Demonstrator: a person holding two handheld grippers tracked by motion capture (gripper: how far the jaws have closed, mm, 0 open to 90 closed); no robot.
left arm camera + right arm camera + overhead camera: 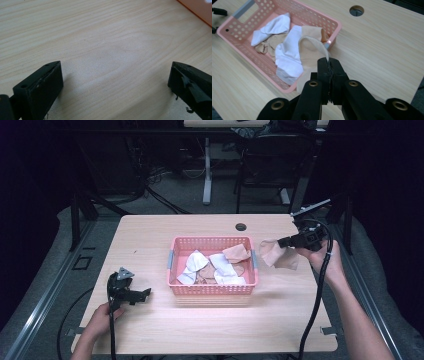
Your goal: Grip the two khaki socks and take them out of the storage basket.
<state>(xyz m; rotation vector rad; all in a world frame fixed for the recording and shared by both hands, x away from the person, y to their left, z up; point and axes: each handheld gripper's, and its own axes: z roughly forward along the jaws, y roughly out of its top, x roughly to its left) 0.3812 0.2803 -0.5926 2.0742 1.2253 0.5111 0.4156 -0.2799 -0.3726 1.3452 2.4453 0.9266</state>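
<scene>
High view: pink basket (174,270) sits mid tabletop (150,330), w/ white and beige cloths bunched inside. Right gripper (281,242) is held just off the basket's right end, above the tabletop, jaws pointing left toward the basket. A beige cloth (274,255) hangs from its tip, clear of the basket rim, drooping down beside the basket's right wall. Right hand (325,257) wraps the gripper body; cable runs back down along the forearm. Left gripper (145,294) lies low at the front-left of the tabletop, well apart from the basket, grey three-cornered plate on top, left hand (102,317) behind it.

Left gripper view: both black jaws spread wide, one at each lower corner, nothing btw them, bare wood grain of the tabletop (105,45) below. An orange-pink edge of the basket (197,7) cuts the top right corner.

Right gripper view: jaws pressed together, pinching the beige cloth (312,52) at its top edge; the fabric loops out in front of the tips and falls over the near basket (287,88) corner. Behind it in the basket: white cloths (287,53) and more beige ones. Round cable hole (356,10) in the tabletop sits past the basket, top of frame.
</scene>
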